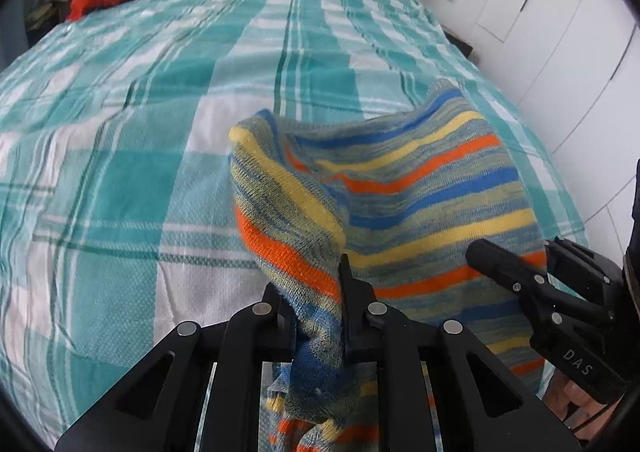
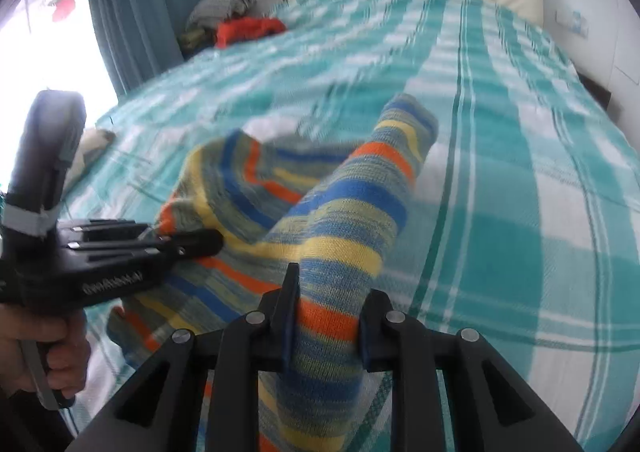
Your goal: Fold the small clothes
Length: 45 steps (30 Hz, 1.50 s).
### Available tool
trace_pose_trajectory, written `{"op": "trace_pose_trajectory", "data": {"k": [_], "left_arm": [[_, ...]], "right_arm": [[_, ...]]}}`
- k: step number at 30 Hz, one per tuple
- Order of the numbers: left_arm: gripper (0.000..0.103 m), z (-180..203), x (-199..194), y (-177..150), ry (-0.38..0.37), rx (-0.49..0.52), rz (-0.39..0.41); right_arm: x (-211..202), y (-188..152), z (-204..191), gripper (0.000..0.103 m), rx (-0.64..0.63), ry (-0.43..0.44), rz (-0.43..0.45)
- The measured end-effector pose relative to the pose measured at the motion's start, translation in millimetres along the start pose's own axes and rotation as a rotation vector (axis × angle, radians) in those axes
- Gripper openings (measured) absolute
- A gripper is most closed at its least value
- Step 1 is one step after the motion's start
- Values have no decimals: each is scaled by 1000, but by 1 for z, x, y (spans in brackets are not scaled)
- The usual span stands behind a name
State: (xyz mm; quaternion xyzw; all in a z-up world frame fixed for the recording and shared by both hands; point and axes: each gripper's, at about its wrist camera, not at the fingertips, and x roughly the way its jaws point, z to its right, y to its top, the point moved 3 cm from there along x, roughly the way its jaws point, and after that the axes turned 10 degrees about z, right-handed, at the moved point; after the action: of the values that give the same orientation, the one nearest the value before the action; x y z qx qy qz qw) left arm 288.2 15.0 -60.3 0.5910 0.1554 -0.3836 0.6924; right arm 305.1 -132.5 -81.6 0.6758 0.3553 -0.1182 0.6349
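While gripped: one striped garment (image 1: 420, 188) | two tools: left tool (image 1: 316, 292), right tool (image 2: 328, 312)

The striped knit (image 1: 420, 188) runs off the near edge of both views, so its lower end is out of sight. The checked bedspread (image 2: 500, 172) smears with blur in the right wrist view. The far-left clothes pile (image 2: 224, 12) is too small to sort.
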Motion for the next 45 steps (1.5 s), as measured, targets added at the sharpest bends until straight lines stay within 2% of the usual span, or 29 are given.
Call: {"op": "trace_pose_trajectory", "data": {"k": [5, 7, 8, 9, 10, 11, 12, 13, 14, 16, 19, 21, 23, 26, 31, 37, 41, 45], "left_arm": [[14, 10, -41, 40, -58, -9, 107], [16, 16, -40, 50, -72, -9, 109], [20, 16, -30, 50, -68, -18, 81], [33, 12, -14, 45, -48, -35, 28], [52, 7, 2, 37, -11, -49, -23], [59, -1, 13, 22, 49, -51, -66], [61, -7, 16, 10, 108, -38, -88], [62, -12, 13, -4, 161, -12, -94], [65, -16, 6, -16, 204, 15, -89], [84, -17, -19, -35, 274, 56, -49], [98, -5, -60, -51, 379, 137, 36], [101, 11, -89, -55, 430, 183, 90], [102, 17, -104, -50, 459, 188, 122], [102, 32, -130, -48, 447, 162, 144], [102, 48, -154, -58, 515, 148, 108], [102, 65, -183, -93, 439, 70, 12], [102, 79, -201, -108, 419, 96, 9], [102, 85, -218, -111, 444, 112, 30]], "right_arm": [[-39, 44, 12, 24, 61, 17, 142], [-47, 57, 16, 24, 81, 28, 171], [-47, 61, 19, 24, 93, 28, 171], [-44, 62, 21, 24, 107, 27, 157], [-36, 57, 26, 27, 124, 25, 116], [-24, 46, 33, 33, 141, 14, 46], [-14, 35, 43, 49, 151, -15, -13], [-9, 18, 53, 69, 153, -64, -62], [-10, 2, 61, 74, 148, -109, -94], [-29, -27, 71, 75, 117, -169, -116], [-65, -57, 72, 86, 74, -221, -129], [-91, -69, 67, 90, 71, -223, -122], [-116, -74, 57, 94, 81, -219, -112], [-150, -75, 45, 99, 71, -223, -83], [-184, -68, 23, 100, 60, -216, -48], [-219, -67, -1, 100, 75, -192, -44], [-239, -71, -12, 100, 96, -159, -56], [-257, -73, -22, 100, 91, -155, -65]]}}
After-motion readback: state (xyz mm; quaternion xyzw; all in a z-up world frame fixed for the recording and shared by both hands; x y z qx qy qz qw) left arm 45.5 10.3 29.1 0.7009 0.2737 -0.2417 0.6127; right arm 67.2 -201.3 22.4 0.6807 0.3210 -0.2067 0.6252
